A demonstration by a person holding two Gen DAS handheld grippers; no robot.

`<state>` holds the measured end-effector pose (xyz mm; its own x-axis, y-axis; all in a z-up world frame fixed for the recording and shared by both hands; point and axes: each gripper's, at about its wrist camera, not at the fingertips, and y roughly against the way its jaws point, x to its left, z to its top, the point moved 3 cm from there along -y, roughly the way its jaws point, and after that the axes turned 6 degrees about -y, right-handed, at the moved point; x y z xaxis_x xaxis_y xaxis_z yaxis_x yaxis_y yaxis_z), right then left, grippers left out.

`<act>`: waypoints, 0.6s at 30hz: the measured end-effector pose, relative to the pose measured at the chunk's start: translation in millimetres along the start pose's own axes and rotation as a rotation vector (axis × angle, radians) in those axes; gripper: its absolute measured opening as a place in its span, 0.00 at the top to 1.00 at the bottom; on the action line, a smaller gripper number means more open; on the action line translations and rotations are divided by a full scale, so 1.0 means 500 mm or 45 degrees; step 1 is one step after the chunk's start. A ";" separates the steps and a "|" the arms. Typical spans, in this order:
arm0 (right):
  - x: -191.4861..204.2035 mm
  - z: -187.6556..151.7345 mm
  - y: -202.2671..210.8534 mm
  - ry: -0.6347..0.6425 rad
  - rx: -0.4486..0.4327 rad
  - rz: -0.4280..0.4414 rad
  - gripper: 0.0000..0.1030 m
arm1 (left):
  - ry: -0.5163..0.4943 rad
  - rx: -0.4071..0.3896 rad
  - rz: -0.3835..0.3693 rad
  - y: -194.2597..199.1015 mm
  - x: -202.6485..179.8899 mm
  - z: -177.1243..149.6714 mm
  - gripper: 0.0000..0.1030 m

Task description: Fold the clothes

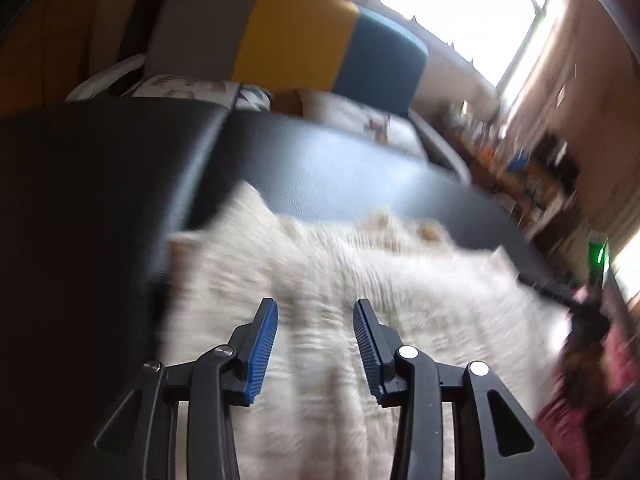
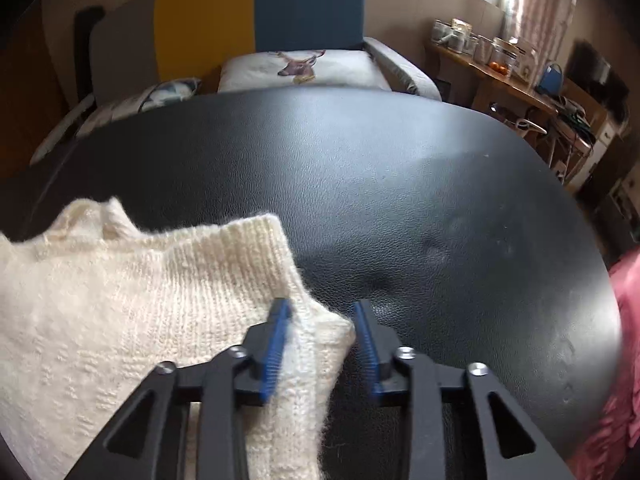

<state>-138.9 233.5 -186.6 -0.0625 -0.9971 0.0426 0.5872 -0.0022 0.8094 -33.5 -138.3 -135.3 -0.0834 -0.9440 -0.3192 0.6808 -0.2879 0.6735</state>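
lying on the black table [image 2: 400, 168], cream knit sweater [image 2: 120, 300]; right gripper [image 2: 320, 332] parted, sweater corner between pads, unpinched; left gripper [image 1: 316, 340] parted above sweater.

Left gripper [image 1: 315, 310] (jaws apart) above cream sweater [image 1: 360, 280].

Sweater [image 2: 120, 300]: cream knit wool-like cloth, ribbed edge, fuzzy, matt. Counter [image 2: 400, 184]: black leather-look cover, fine grain, soft sheen. Right hand-held gripper [image 2: 322, 340]: matt black plastic arms, blue ridged pads, shiny metal pins. Left hand-held gripper [image 1: 316, 344]: same build. Pink cloth [image 2: 624, 360]: crumpled.
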 end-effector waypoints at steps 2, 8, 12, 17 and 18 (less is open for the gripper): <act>0.014 0.003 0.041 -0.008 -0.086 0.051 0.42 | 0.055 -0.055 -0.016 0.050 0.054 -0.002 0.61; 0.155 -0.057 0.110 0.139 -0.070 0.410 0.18 | 0.187 0.021 -0.148 0.118 0.171 -0.083 0.61; 0.242 -0.112 0.095 0.243 0.019 0.466 0.18 | 0.228 0.086 -0.282 0.111 0.174 -0.146 0.61; 0.261 -0.152 0.057 0.296 0.060 0.419 0.02 | 0.218 0.167 -0.435 0.096 0.137 -0.197 0.63; 0.261 -0.155 0.056 0.294 0.056 0.426 0.01 | 0.208 0.192 -0.461 0.091 0.130 -0.203 0.65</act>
<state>-68.0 97.6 -203.9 0.3123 -0.9329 0.1793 0.5088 0.3237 0.7977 65.8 -196.3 -193.0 -0.1731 -0.7434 -0.6461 0.5140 -0.6278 0.5846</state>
